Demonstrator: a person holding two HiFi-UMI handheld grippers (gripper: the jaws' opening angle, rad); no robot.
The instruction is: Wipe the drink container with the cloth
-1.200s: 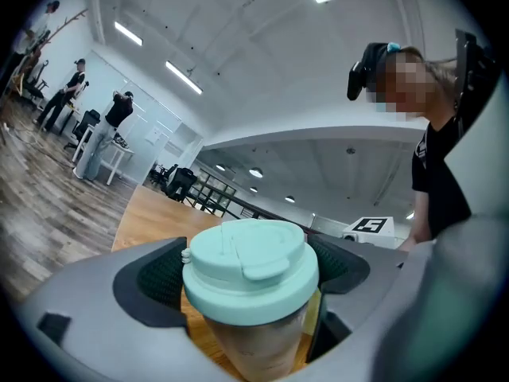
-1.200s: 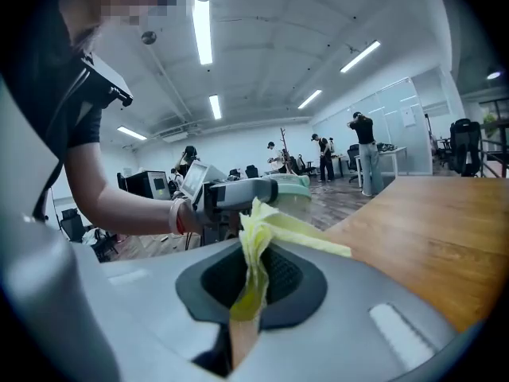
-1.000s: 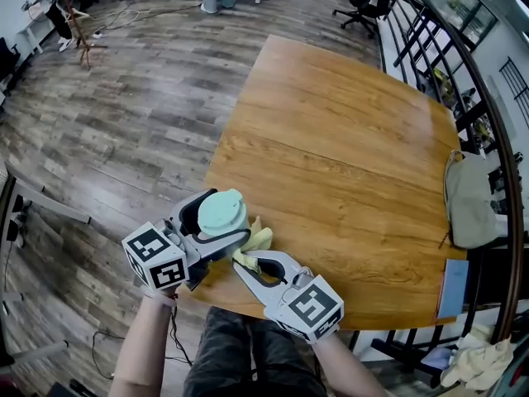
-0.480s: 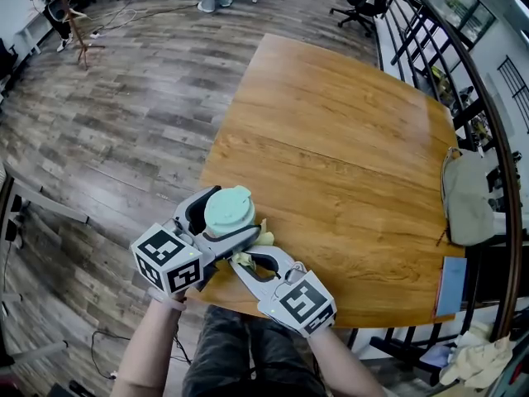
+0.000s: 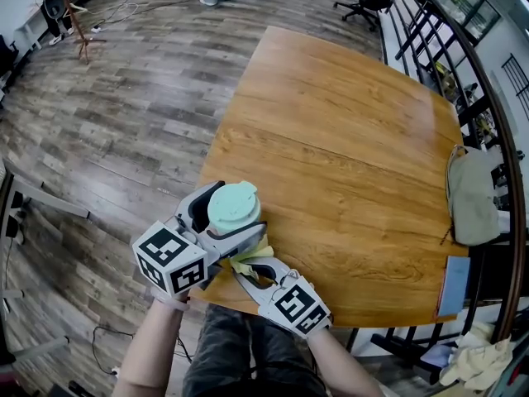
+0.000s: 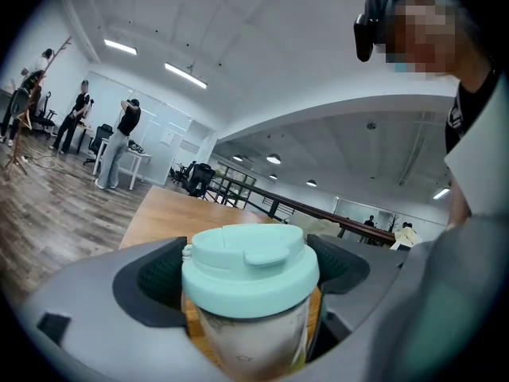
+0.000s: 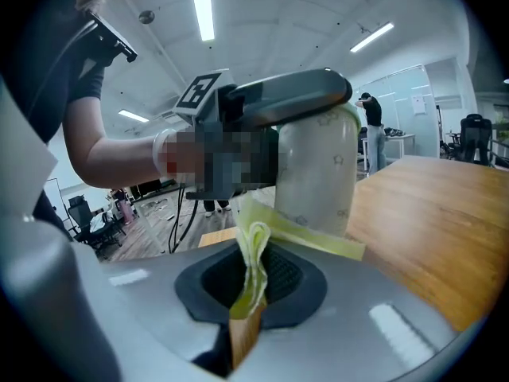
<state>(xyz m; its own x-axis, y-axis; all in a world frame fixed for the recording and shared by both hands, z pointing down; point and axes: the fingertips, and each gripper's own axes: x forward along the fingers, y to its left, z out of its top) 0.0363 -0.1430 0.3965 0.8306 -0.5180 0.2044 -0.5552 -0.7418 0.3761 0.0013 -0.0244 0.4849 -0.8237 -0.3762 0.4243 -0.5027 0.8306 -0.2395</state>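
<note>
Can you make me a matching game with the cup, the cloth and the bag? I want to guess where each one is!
Things:
1. drink container
2. cloth
3. bag

Places:
a. at the right edge of the table in the head view
b. between the fingers of the left gripper
c. pinched in the fingers of the right gripper

Pairs: 1-b, 2-c, 3-a
</note>
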